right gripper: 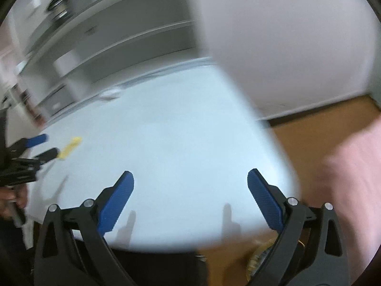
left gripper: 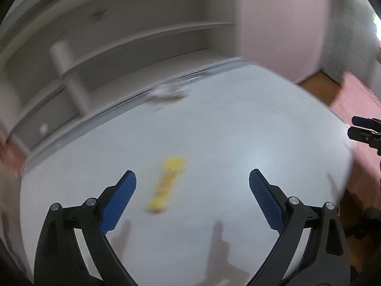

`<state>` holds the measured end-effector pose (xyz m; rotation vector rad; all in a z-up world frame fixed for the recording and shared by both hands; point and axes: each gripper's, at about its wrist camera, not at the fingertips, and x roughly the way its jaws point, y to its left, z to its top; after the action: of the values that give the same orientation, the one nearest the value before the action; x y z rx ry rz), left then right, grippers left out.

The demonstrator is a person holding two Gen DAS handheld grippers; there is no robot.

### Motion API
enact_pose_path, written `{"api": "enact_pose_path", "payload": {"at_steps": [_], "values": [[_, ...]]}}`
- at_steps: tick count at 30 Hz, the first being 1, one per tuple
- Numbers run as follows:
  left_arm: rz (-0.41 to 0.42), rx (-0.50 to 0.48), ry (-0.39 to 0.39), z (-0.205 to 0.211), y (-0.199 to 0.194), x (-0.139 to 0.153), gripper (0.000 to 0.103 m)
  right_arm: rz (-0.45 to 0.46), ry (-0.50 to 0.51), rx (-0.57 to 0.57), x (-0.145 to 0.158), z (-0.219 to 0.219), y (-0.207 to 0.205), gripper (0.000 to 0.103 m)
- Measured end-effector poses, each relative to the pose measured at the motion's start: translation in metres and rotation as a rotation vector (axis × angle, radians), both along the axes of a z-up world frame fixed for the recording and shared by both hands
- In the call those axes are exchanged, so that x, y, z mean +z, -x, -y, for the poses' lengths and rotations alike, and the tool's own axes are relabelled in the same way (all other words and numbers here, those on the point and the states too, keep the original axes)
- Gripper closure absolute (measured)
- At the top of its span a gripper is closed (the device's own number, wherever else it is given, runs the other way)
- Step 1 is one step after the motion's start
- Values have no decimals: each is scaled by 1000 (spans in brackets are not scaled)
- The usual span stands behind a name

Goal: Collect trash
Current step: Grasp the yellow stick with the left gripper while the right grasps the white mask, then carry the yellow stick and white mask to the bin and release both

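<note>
Both views are smeared by motion. A yellow wrapper (left gripper: 166, 186) lies on the white table (left gripper: 214, 143), just ahead of my left gripper (left gripper: 193, 178), which is open with nothing between its blue pads. A crumpled pale scrap (left gripper: 166, 94) rests near the table's far edge. My right gripper (right gripper: 190, 178) hovers open and empty over the table's near right corner. In the right wrist view the yellow wrapper (right gripper: 70, 147) sits far left beside the left gripper (right gripper: 44, 146), and the pale scrap (right gripper: 110, 94) lies at the back. The right gripper (left gripper: 357, 127) shows at the left wrist view's right edge.
White shelving (left gripper: 107, 47) stands behind the table and a pale wall panel (right gripper: 285, 47) rises at its right. Wooden floor (right gripper: 309, 128) and a pink fabric surface (right gripper: 352, 178) lie to the right. Something yellow (right gripper: 257, 257) sits on the floor below the table's corner.
</note>
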<state>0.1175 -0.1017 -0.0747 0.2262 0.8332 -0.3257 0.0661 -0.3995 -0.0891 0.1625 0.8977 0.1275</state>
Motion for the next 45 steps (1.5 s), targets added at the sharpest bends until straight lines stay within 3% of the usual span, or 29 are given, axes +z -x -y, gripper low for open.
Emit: {"api": "enact_pose_path", "payload": {"at_steps": [4, 10, 11, 12, 13, 14, 15, 16, 17, 22, 24, 25, 26, 27, 30, 32, 36, 42, 45], "values": [[-81, 50, 20, -32, -20, -22, 10, -56, 38, 170, -8, -74, -76, 10], [-66, -10, -45, -26, -28, -35, 11, -135, 103, 310, -21, -157, -172, 10], [-60, -19, -56, -27, -28, -38, 16, -145, 120, 335, -22, -168, -189, 10], [-63, -25, -66, -28, -30, -41, 30, -151, 128, 347, -22, -176, -196, 10], [-81, -33, -69, -28, -30, -42, 35, -159, 140, 354, -23, -185, -207, 10], [-87, -44, -39, -28, -33, -43, 47, -175, 149, 363, -25, -192, -223, 10], [-109, -68, -1, -29, -34, -42, 71, -187, 150, 367, -28, -196, -235, 10], [-111, -78, 4, -28, -33, -41, 87, -204, 154, 368, -31, -201, -249, 10], [-113, -81, -9, -27, -32, -40, 91, -228, 157, 376, -35, -206, -262, 10], [-114, -60, 2, -33, -28, -39, 91, -289, 192, 401, -50, -225, -294, 10], [-107, -49, -1, -35, -27, -37, 91, -275, 230, 396, -53, -229, -295, 11], [-103, -39, 5, -37, -27, -36, 91, -261, 245, 396, -53, -233, -295, 15], [-100, -30, 12, -37, -26, -34, 91, -241, 251, 395, -52, -235, -294, 38], [-97, -23, 12, -34, -25, -33, 91, -205, 236, 386, -46, -232, -287, 81], [-85, -10, 19, -20, -18, -26, 91, -186, 175, 349, -31, -215, -263, 80], [-72, -26, 29, -6, -9, -18, 91, -124, 168, 326, -15, -193, -225, 80], [-49, -96, 72, 42, 11, 0, 91, -98, 107, 222, 0, -133, -154, 80], [-36, -298, 108, 154, 61, 7, 91, -54, 139, -133, -9, 11, -6, 80], [-91, -419, 203, 219, 94, -2, 91, -74, 134, -339, -26, 81, 66, 80]]}}
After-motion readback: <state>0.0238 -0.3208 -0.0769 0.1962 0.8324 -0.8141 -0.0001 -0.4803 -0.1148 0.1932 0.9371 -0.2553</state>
